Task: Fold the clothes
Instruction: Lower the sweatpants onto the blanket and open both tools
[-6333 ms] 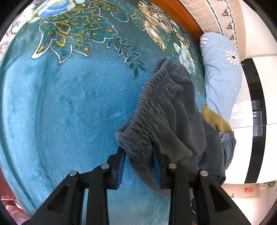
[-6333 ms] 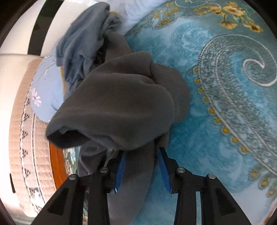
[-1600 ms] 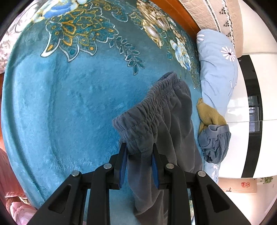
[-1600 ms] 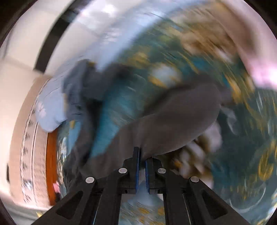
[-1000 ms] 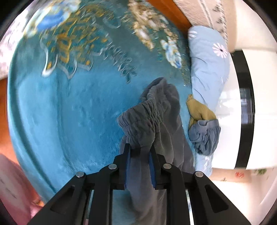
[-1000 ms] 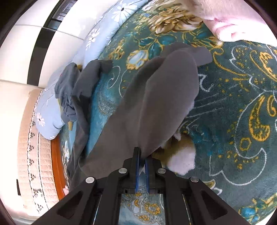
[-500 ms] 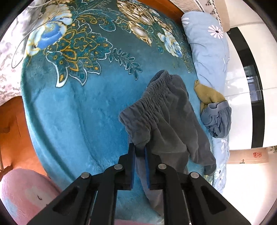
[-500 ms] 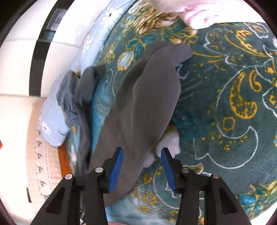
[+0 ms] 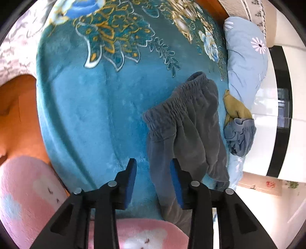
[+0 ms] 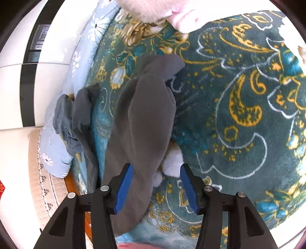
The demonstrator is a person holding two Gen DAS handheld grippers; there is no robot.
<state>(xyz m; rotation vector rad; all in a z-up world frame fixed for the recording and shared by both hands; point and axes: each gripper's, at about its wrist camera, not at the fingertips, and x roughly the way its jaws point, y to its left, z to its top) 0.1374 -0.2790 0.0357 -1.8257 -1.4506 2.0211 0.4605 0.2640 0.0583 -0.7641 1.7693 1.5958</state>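
The left claw (image 9: 153, 173) is standing spread, its blue pads gripping nothing, and is hovering above the teal floral blanket (image 9: 91, 107) covering the bed. The grey sweatpants (image 9: 188, 124) are lying flat on the blanket just ahead and to the right of this claw, with the gathered elastic waistband (image 9: 172, 107) at the far end and one leg trailing back past the claw's right pad. Further right of the claw, a mustard garment (image 9: 236, 109) and a blue-grey garment (image 9: 240, 137) are lying bunched together against a light blue floral pillow (image 9: 246, 55). The right claw (image 10: 155, 183) is likewise standing spread and empty. A leg of the grey sweatpants (image 10: 141, 122) is running forward from between its pads, lying closer to the left pad and stretching away across the blanket (image 10: 239, 115). A pink fleece item (image 10: 162, 9) is lying at the far end, beyond the leg's tip.
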